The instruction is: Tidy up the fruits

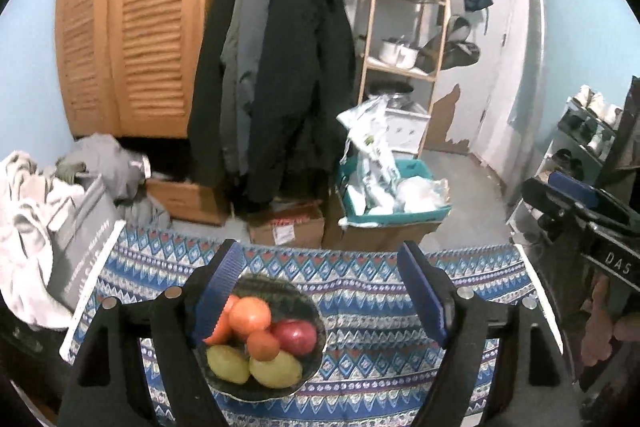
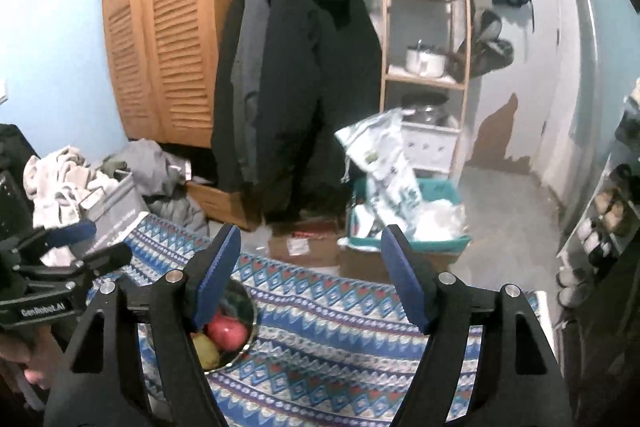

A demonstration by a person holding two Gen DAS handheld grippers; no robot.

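Observation:
A dark bowl (image 1: 308, 301) stands on the patterned cloth (image 1: 372, 307) and holds oranges (image 1: 250, 315), a red apple (image 1: 298, 335) and two yellow-green lemons (image 1: 276, 369). My left gripper (image 1: 320, 267) hangs above the cloth, open, nothing between its blue pads; the bowl lies below its left finger. In the right wrist view the bowl (image 2: 246, 303) is partly hidden behind the left finger, with the apple (image 2: 226, 333) and a lemon (image 2: 206, 349) showing. My right gripper (image 2: 312, 251) is open and empty above the cloth (image 2: 340, 327). Each gripper shows at the other view's edge.
Beyond the table's far edge stand cardboard boxes (image 1: 286, 227), a teal basket (image 1: 392, 211) with bags, hanging dark coats (image 1: 280, 67), louvred wooden doors (image 1: 132, 27) and a wooden shelf (image 1: 404, 7). A pile of clothes (image 1: 36, 195) lies at the left.

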